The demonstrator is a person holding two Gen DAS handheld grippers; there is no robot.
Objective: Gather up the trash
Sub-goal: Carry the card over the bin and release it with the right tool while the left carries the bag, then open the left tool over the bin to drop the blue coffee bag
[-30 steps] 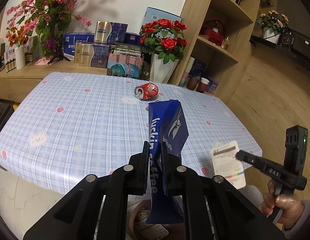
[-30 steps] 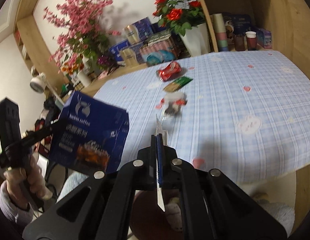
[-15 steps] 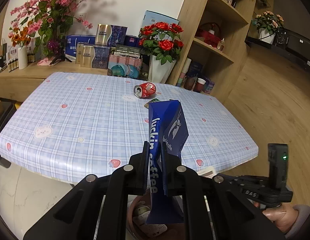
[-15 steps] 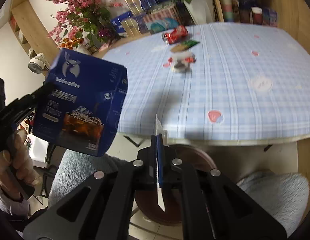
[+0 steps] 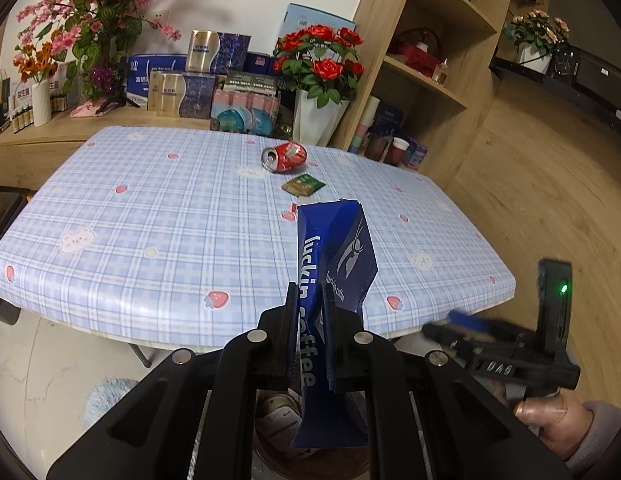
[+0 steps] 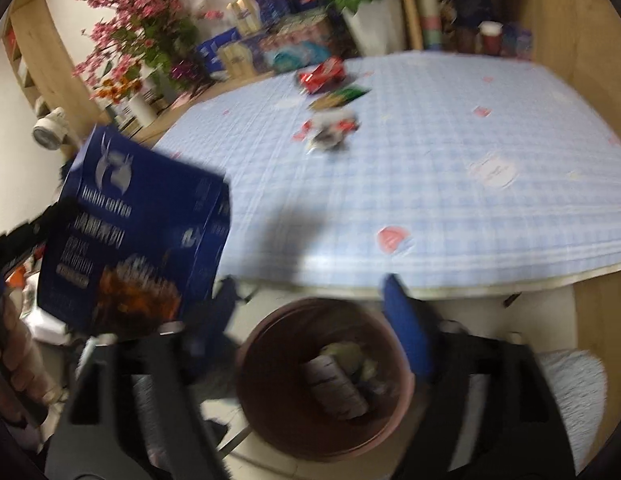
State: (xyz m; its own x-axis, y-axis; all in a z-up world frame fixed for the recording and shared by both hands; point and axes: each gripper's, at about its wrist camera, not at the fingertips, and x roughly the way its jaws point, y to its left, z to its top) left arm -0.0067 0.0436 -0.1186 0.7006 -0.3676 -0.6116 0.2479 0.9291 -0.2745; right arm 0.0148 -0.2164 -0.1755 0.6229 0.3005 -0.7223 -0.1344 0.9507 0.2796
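Blue-and-white checked cloth with small strawberries covered the table [image 5: 158, 216], which stood before a wooden shelf unit [image 5: 426, 60] and a low ledge crowded with boxes and flowers. A white vase of red roses [image 5: 320, 80] stood at the far edge.

On the cloth lay a crushed red can [image 5: 284, 156] on its side, and just in front of it a small green packet [image 5: 303, 184]. The right wrist view, blurred, also showed a crumpled wrapper [image 6: 330, 130] a little nearer than the packet.

The left gripper [image 5: 310, 312] was clamped tight on a blue coffee box [image 5: 330, 280], flattened between its fingers and sticking up above them and down below them, held in the air past the near edge of the table. In the right wrist view the same box [image 6: 134, 240] hung at the left, above the floor.

The right gripper [image 6: 310, 308] had just been opening its jaws; they stood wide apart with nothing between them, blue pads [image 6: 406, 320] facing inward. Directly beneath it sat a round brown bin [image 6: 254, 392] on the floor by the table's edge, with trash inside, including a pale printed slip [image 6: 334, 384]. The person's right hand [image 5: 550, 416] gripped the handle, a sleeve at the wrist.
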